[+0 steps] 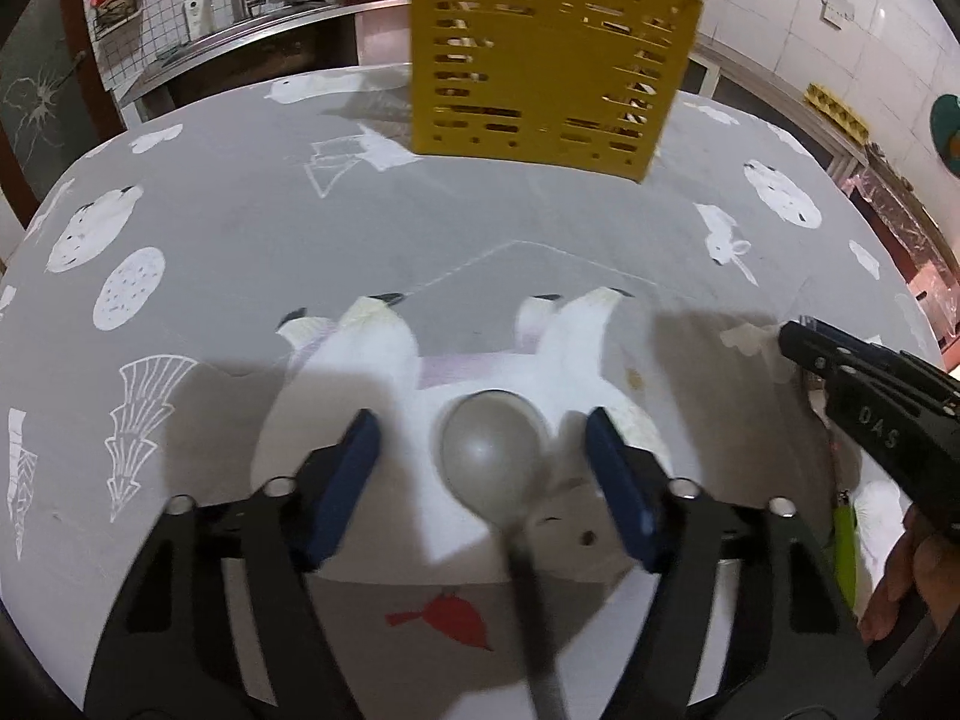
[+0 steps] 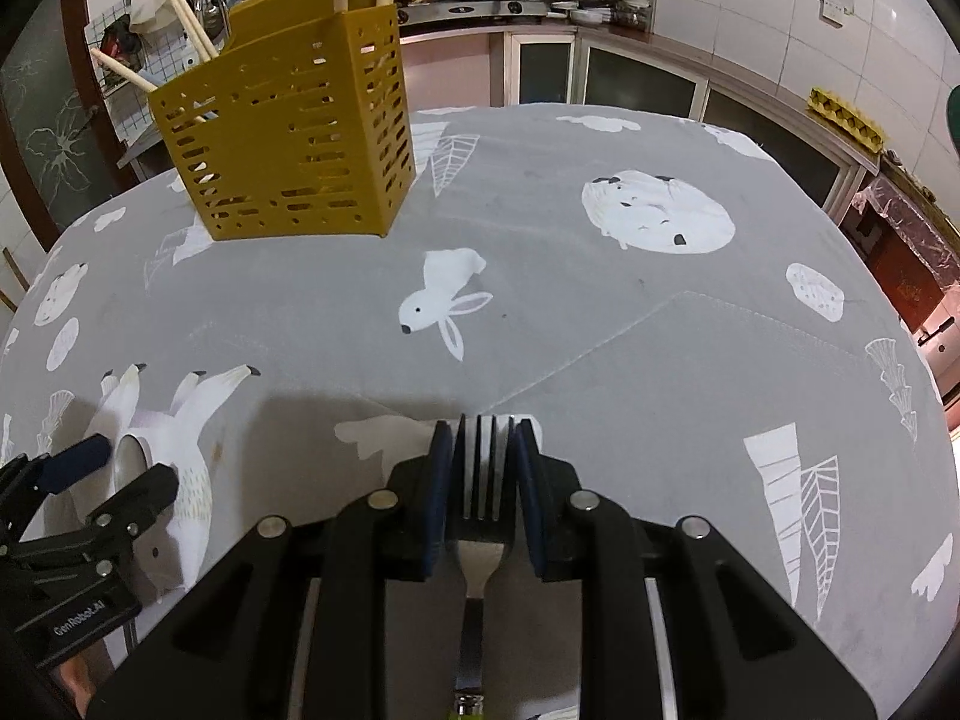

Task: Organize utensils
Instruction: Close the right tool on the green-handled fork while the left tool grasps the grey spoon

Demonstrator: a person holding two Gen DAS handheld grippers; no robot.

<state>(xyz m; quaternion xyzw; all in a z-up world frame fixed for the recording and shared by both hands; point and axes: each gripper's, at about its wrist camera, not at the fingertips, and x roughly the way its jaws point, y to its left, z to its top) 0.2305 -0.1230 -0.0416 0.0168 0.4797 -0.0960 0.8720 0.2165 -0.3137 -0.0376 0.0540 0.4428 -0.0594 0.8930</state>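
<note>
Nearside of the yellow caddy [image 2: 288, 126], right gripper [image 2: 480, 462] clamps the fork [image 2: 480, 480]; left gripper [image 1: 480, 468], open, should center on the spoon [image 1: 492, 456] before closing.

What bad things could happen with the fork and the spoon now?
The right gripper pinches the silver metal fork by its narrow head, so it might slip or swivel. The left gripper is open around the grey spoon; closing on that rounded bowl could squirt it away. The yellow slotted plastic utensil holder already holds wooden sticks, which might block them.
</note>
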